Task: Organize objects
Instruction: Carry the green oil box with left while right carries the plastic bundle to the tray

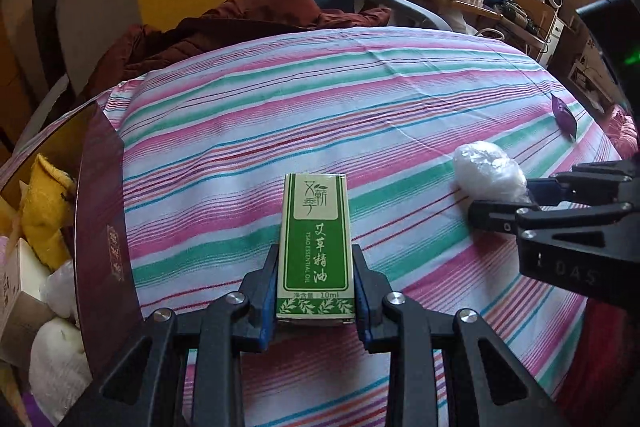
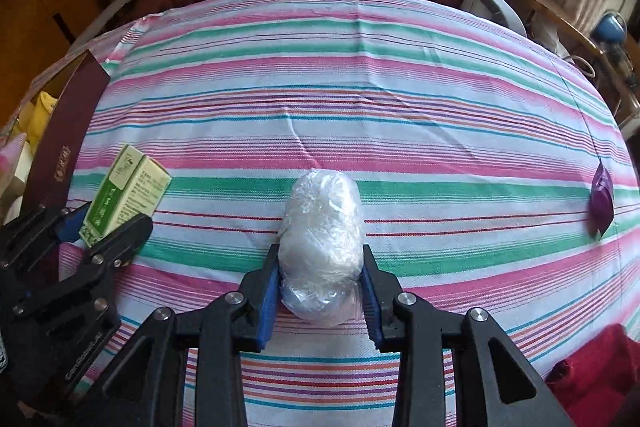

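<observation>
- Reading the left wrist view from its left edge, we find a dark maroon box standing open at the lower left, with yellow and white soft items and a pale carton visible inside it; we judge it the likely collecting place.
- At lower centre, the left gripper has its jaws nearly closed on a green-and-white essential-oil carton, the blue pads pressing its long sides near the base, above the striped cloth.
- At the right edge of that view, and at lower centre of the right wrist view, the right gripper has its jaws drawn in against a clear plastic-wrapped white bundle: crinkled, oval, soft-looking.
- At the far right lies a small purple packet, well apart from both grippers.
- To do this step well, we would carry each item over the box wall before releasing, keeping the grip on the carton's base and squeezing the yielding bundle only lightly.
</observation>
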